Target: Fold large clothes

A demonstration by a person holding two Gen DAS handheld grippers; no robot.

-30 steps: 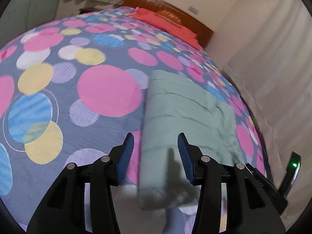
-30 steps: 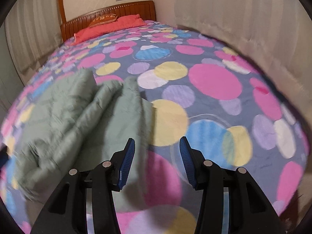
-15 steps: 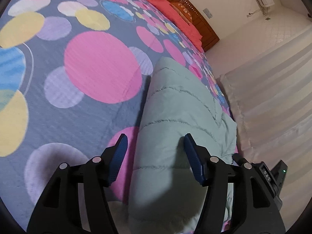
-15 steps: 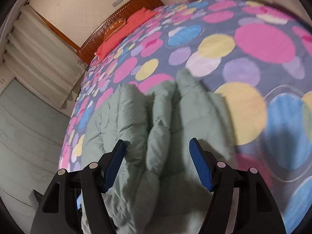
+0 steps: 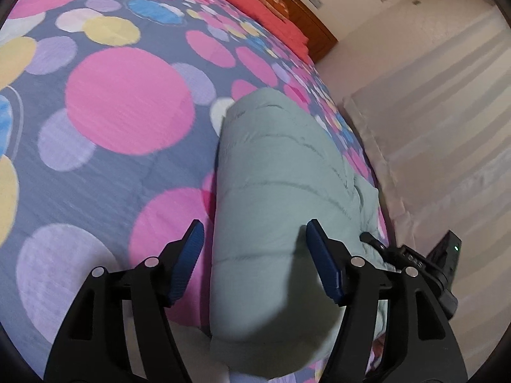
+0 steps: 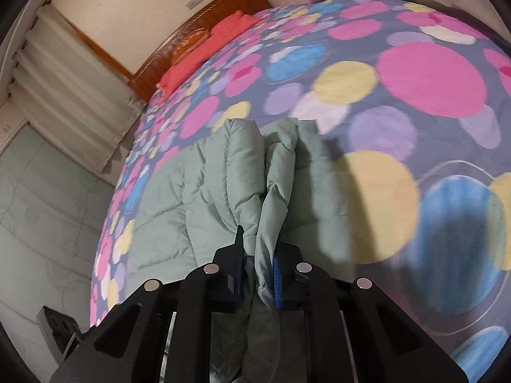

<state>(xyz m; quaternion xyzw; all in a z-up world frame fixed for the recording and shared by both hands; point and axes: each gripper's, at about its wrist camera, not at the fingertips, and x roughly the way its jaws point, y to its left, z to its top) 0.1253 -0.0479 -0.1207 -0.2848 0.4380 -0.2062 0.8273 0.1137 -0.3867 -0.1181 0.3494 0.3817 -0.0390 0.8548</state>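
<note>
The right gripper (image 6: 258,271) pinches the green jacket (image 5: 274,191) near the bed's (image 5: 127,105) edge; the left gripper (image 5: 254,249) hangs spread above it.

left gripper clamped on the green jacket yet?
No: the left gripper stands wide open, its blue fingers apart either side of the green jacket.

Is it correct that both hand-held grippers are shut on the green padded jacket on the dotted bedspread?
Not quite. Only the right hand-held gripper is shut on the green padded jacket, as the right wrist view shows. In the left wrist view, the left hand-held gripper is open above the jacket, which lies on the dotted bedspread.
</note>
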